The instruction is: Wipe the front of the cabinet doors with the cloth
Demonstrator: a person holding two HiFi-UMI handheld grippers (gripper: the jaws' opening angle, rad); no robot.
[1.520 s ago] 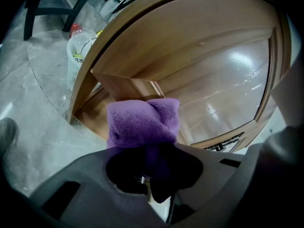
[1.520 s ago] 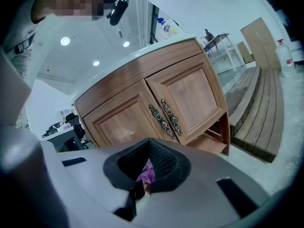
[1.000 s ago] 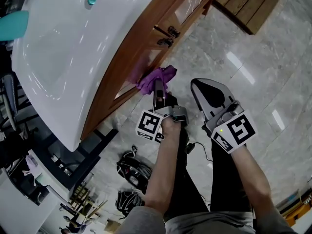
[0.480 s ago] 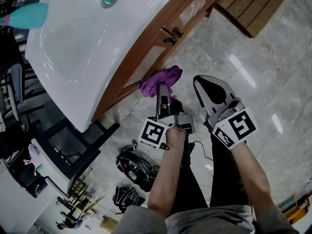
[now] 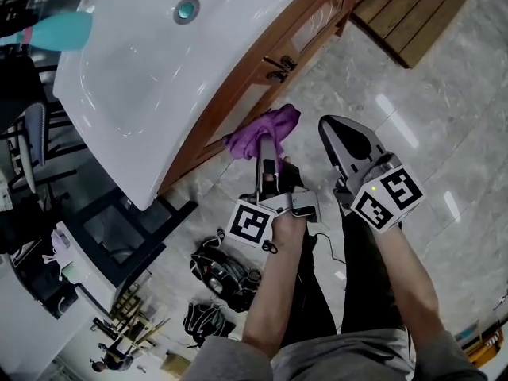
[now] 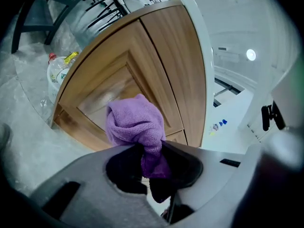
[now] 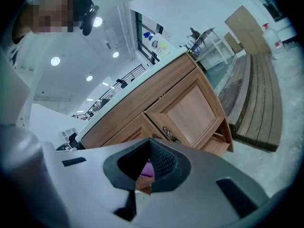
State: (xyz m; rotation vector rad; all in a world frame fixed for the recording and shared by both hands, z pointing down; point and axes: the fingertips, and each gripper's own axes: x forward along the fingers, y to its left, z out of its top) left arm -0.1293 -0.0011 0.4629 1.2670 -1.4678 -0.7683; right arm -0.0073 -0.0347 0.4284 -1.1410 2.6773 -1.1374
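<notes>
Mid-wipe at one cabinet door, most of the fronts likely still to do

The left hand-held gripper [image 6: 153, 152] pinches the purple cloth [image 6: 135, 121], bunched at the wooden door panel [image 6: 102, 91]; whether it touches is unclear. The right hand-held gripper [image 5: 332, 129] hangs beside it, jaws pressed together, empty. No wiped trace shows; the doors by the handles [image 5: 279, 63] look untouched.

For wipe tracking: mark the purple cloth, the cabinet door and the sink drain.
purple cloth [image 6: 134, 121]: left gripper view, bunched top.
cabinet door [image 6: 102, 91]: left gripper view, recessed panel.
sink drain [image 5: 187, 8]: head view, teal centre.
</notes>
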